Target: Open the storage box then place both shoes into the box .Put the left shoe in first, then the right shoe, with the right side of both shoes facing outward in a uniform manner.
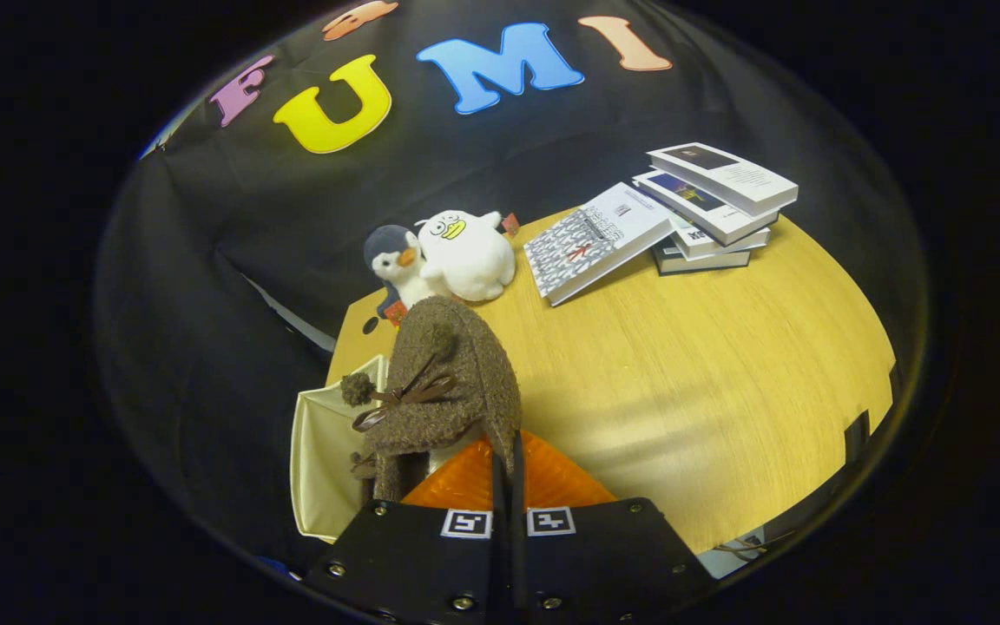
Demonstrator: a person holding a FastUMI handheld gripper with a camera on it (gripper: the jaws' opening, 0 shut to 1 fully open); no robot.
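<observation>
**A:** What is your gripper [507, 473] doing at this moment?

**B:** Your two fingers are pressed close together, with only a thin slit between them, and they pinch the edge of a brown fuzzy shoe [444, 382] right at their tips. The shoe hangs lifted off the table, tilted, rising just ahead of the fingers and a little to their left. You can see a dark ribbon bow [400, 401] with small pom-poms on its upper part.

**A:** And where is the storage box?

**B:** The storage box [322, 451] sits beside and behind the shoe, on the left of your fingers, at the edge of the wooden table [682, 391]. Its cream fabric wall faces you and the top is open. Whether the shoe's lower end is already inside it or just in front, you cannot tell from here.

**A:** What else lies beyond the fingers?

**B:** Past the shoe, two plush toys stand touching: a grey and white penguin [394, 265] and a white duck [465, 253]. To their right, a stack of books [708, 213] rests on the table, with one book [595, 243] leaning against the stack.
</observation>
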